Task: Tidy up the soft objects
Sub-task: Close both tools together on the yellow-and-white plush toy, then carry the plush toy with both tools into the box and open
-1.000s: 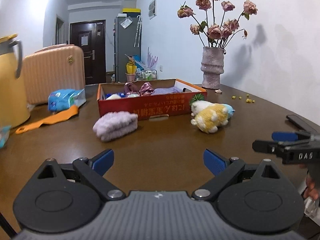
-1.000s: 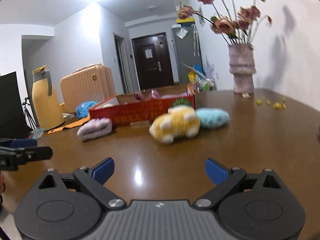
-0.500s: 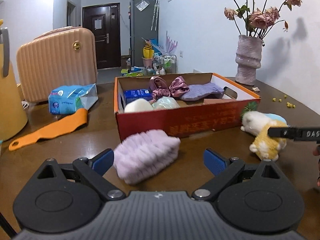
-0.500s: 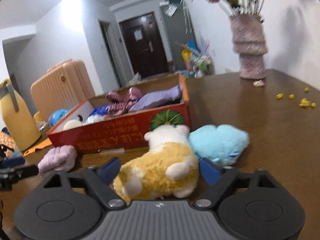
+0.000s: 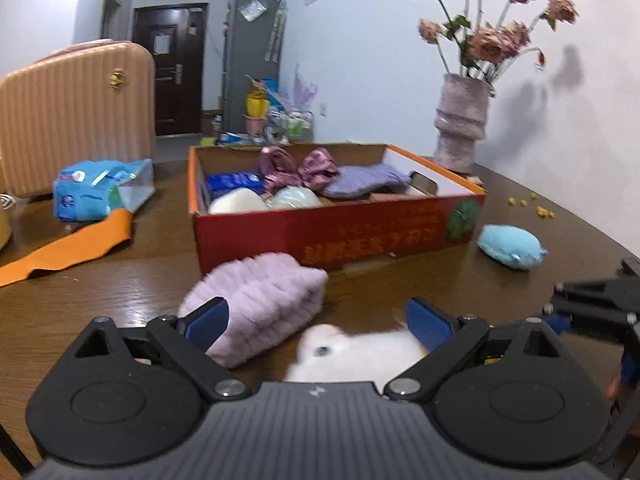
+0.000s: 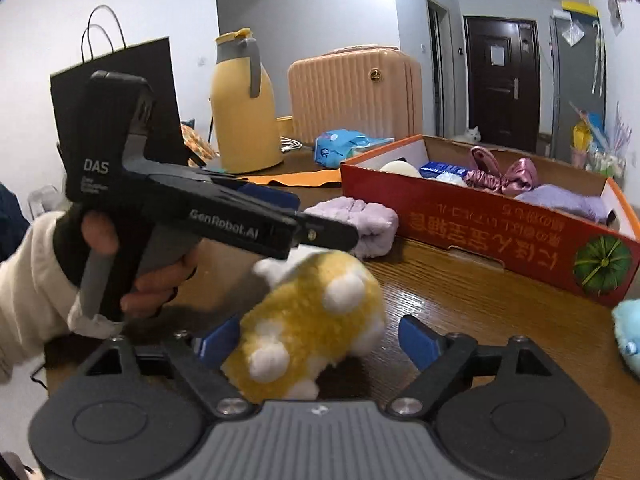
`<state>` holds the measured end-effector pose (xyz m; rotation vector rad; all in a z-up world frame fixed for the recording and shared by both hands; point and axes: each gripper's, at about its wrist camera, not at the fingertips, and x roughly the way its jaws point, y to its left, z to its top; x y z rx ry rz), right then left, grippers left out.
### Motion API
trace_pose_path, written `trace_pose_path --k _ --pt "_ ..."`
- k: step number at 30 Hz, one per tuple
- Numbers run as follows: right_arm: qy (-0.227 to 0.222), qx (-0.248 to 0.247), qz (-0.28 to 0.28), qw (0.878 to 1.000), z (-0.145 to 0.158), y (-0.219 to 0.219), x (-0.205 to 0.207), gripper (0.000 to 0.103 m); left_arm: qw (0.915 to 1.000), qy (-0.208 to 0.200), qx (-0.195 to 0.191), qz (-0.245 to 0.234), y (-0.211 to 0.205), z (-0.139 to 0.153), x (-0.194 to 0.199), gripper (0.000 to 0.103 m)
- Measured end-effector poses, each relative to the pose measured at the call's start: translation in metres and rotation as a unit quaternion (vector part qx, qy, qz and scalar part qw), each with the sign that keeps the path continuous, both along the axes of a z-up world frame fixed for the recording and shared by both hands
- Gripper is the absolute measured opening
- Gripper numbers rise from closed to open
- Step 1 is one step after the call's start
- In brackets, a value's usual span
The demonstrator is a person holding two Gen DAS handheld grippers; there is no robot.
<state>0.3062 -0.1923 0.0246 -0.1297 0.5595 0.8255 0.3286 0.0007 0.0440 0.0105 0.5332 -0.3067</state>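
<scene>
A yellow-and-white plush (image 6: 316,312) lies between the fingers of my right gripper (image 6: 319,340), whose jaws are opening. The left pad touches it and the right pad stands clear. Its white face (image 5: 352,354) shows blurred under my left gripper (image 5: 317,320). That gripper's jaws are closing, and a fuzzy lilac roll (image 5: 264,292) sits partly between its fingers, unpressed. In the right wrist view the left gripper (image 6: 328,236) hangs over the plush, with the lilac roll (image 6: 360,220) behind it. The red box (image 5: 340,236) holds several soft items. A blue plush (image 5: 510,246) lies beside the box.
The right gripper (image 5: 558,304) comes in from the right edge. A vase (image 5: 460,128) of dried roses stands at the back right, with yellow crumbs (image 5: 536,206) near it. At the left are a suitcase (image 5: 76,116), a blue packet (image 5: 100,188), an orange strip (image 5: 68,248), a yellow jug (image 6: 240,120) and a black bag (image 6: 116,92).
The left gripper came up close to the lilac roll. The right gripper reached the yellow plush, then swung left with it, away from the blue plush, to under the left gripper.
</scene>
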Motion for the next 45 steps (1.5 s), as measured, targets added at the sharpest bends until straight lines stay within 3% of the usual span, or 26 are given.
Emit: trace_pose_path --k 1,3,7,14,15,16,18,19,21,23,27,31,34,37,41,45 --pt "-0.002 -0.002 -0.010 1.000 0.001 -0.002 -0.001 0.086 1.0000 0.006 0.001 -0.006 -0.002 -0.001 -0.001 0.091" --pt "0.004 0.002 -0.044 0.999 0.005 -0.012 -0.001 0.086 0.9995 0.020 -0.007 -0.026 -0.003 -0.004 -0.001 0.075" --pt "0.022 0.024 -0.090 0.995 0.004 -0.024 -0.004 0.086 0.9992 0.021 -0.022 -0.025 0.003 0.001 -0.004 0.076" --pt "0.041 0.064 -0.107 0.991 -0.007 -0.015 -0.021 0.080 0.9949 0.021 -0.085 -0.050 0.034 0.009 -0.031 0.083" --pt "0.040 0.064 -0.108 0.991 -0.008 -0.013 -0.022 0.074 0.9943 0.024 -0.086 -0.058 0.032 0.005 -0.035 0.083" --pt "0.040 0.063 -0.107 0.991 -0.008 -0.011 -0.024 0.062 0.9932 0.033 -0.086 -0.070 0.031 0.000 -0.036 0.081" --pt "0.045 0.051 -0.100 0.993 -0.012 -0.003 -0.023 0.049 0.9903 0.061 -0.091 -0.085 0.027 -0.008 -0.035 0.065" --pt "0.041 0.049 -0.105 0.992 -0.014 0.000 -0.023 0.049 0.9909 0.062 -0.089 -0.079 0.027 -0.009 -0.034 0.063" --pt "0.034 0.046 -0.111 0.992 -0.014 0.000 -0.026 0.049 0.9917 0.062 -0.089 -0.069 0.029 -0.010 -0.032 0.047" --pt "0.037 0.051 -0.116 0.991 -0.014 -0.003 -0.026 0.048 0.9907 0.066 -0.099 -0.067 0.032 -0.011 -0.029 0.044" --pt "0.029 0.048 -0.118 0.991 -0.009 -0.005 -0.032 0.047 0.9896 0.053 -0.114 -0.070 0.030 -0.003 -0.035 0.043" --pt "-0.006 0.064 -0.121 0.991 0.021 -0.018 -0.037 0.046 0.9878 0.012 -0.132 -0.081 0.026 0.026 -0.035 0.043" --pt "-0.044 0.065 -0.124 0.989 0.056 -0.027 -0.027 0.046 0.9866 -0.021 -0.131 -0.094 0.017 0.057 -0.014 0.043" --pt "-0.071 0.063 -0.126 0.987 0.090 -0.032 0.001 0.046 0.9850 -0.014 -0.139 -0.101 0.013 0.087 0.029 0.043" --pt "-0.041 0.077 -0.126 0.988 0.118 -0.038 0.067 0.046 0.9853 -0.003 -0.149 -0.084 0.014 0.110 0.088 0.043" --pt "0.001 0.074 -0.135 0.988 0.116 -0.033 0.136 0.046 0.9879 0.020 -0.142 -0.058 0.012 0.097 0.145 0.043"
